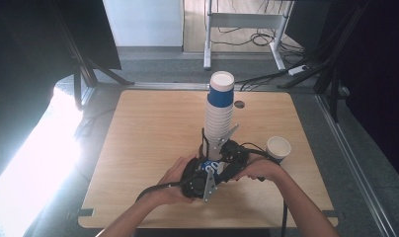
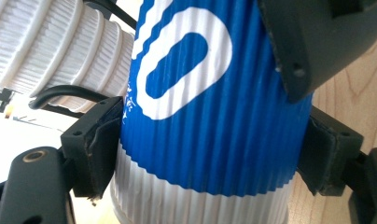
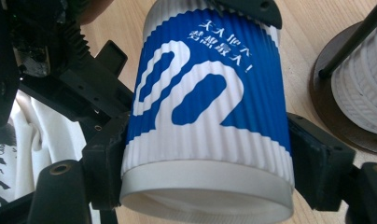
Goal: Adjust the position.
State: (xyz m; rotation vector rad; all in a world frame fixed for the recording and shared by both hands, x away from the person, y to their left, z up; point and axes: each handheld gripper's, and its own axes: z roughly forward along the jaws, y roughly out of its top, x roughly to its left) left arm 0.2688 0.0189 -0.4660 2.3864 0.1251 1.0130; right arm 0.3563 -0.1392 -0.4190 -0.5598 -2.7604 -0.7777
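Both tools meet on one blue-and-white ribbed paper cup (image 1: 210, 167) low over the near middle of the bench (image 1: 148, 148), just in front of the tall cup stack (image 1: 219, 116); the left tool (image 1: 200, 181) grasps the cup, its jaws pressing the ribbed sides in the left gripper view; the right tool (image 1: 230, 157) clamps the same cup (image 3: 207, 126) near its rim; a single cup (image 1: 278, 148) stands to the right.
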